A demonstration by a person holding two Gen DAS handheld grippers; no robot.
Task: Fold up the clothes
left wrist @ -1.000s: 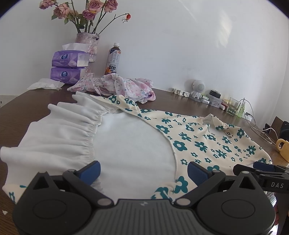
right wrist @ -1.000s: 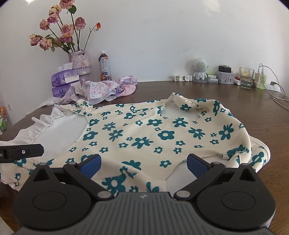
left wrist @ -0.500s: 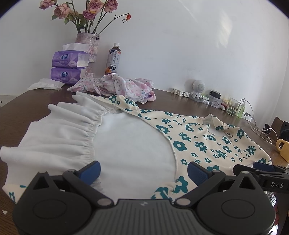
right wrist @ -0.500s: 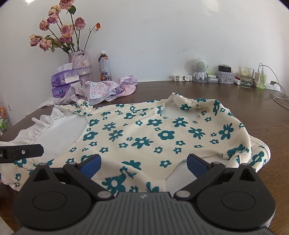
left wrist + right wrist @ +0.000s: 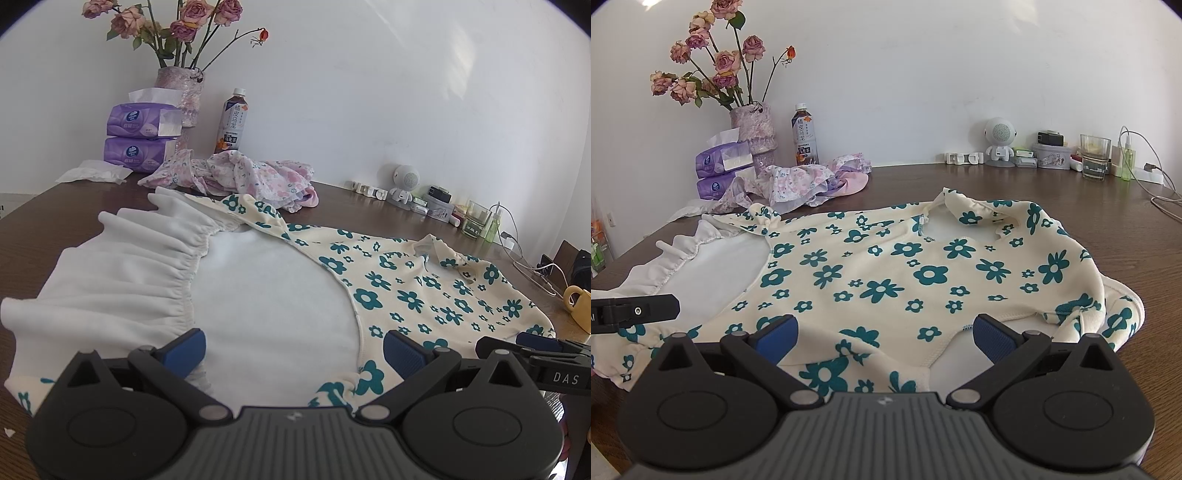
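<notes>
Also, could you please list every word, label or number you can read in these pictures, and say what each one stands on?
"DAS": white letters on the black right gripper body, seen at the edge of the left wrist view.
"橘皮乌龙": on the label of the dark plastic tea bottle by the wall.
Purple tissue packs: a round blue logo and small print, too blurred to read.
Grey printed tin: markings too small to read.

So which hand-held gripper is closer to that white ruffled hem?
Left. The left hand-held gripper hovers right beside the white ruffled hem; the right hand-held gripper sits over the flowered top, further from it.
</notes>
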